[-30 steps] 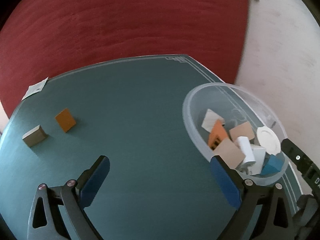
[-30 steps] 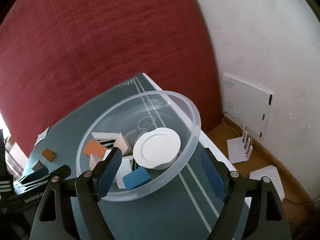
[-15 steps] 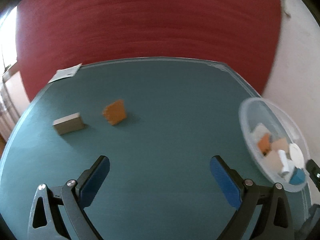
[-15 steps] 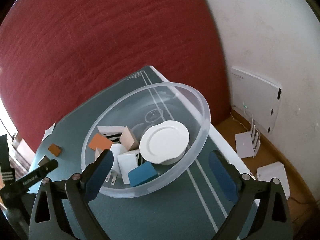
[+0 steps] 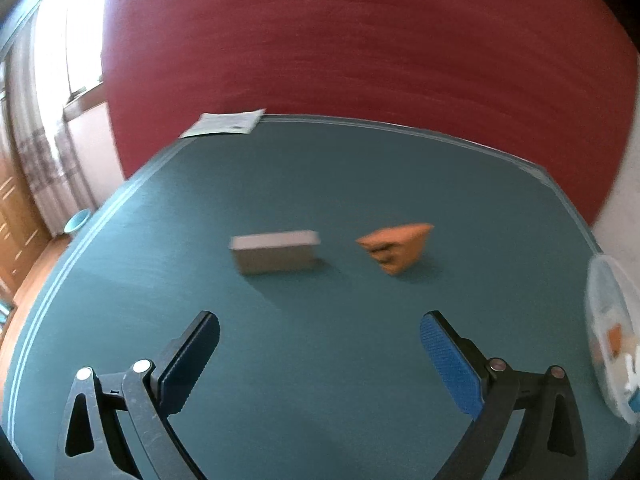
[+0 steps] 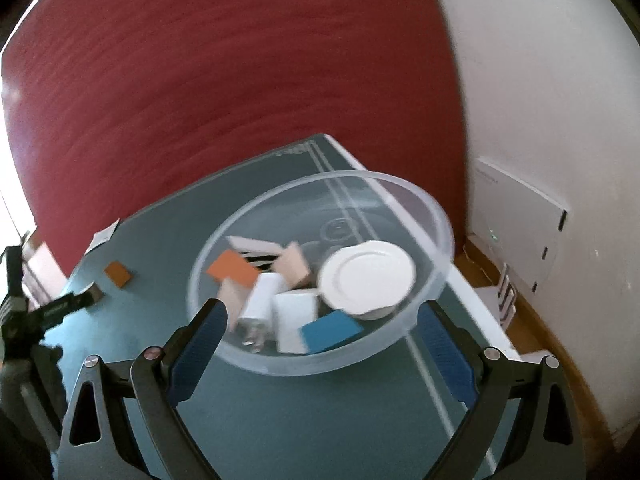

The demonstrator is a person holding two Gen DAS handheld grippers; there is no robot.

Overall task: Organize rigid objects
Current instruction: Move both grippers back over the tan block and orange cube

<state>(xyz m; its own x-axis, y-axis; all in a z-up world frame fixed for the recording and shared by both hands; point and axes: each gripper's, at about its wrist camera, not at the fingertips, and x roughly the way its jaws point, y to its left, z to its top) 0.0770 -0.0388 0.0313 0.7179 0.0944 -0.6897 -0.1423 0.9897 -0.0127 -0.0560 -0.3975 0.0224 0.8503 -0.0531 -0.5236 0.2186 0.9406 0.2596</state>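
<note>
Left gripper (image 5: 320, 354) wide open and empty, aimed at grey block (image 5: 277, 251) and orange block (image 5: 397, 249), loose on table (image 5: 320, 400), likely next. Right gripper (image 6: 320, 346) just opened, nothing held, jaws flanking bowl (image 6: 434, 276) of sorted pieces.

Nothing legible anywhere. The paper slip (image 5: 224, 124) at the table's far edge carried print, but too blurred and small to read. The black body of the left gripper (image 6: 60, 308), seen from the right wrist cam, had a short white marking, smeared beyond reading. The orange block (image 5: 396, 248) showed dark marks on its face, maybe lettering, couldn't tell. The teal table cover (image 6: 296, 150) had a pale emblem near its far corner; no letters made out. The white box (image 6: 520, 216) on the wall had faint text at top, unreadable.
</note>
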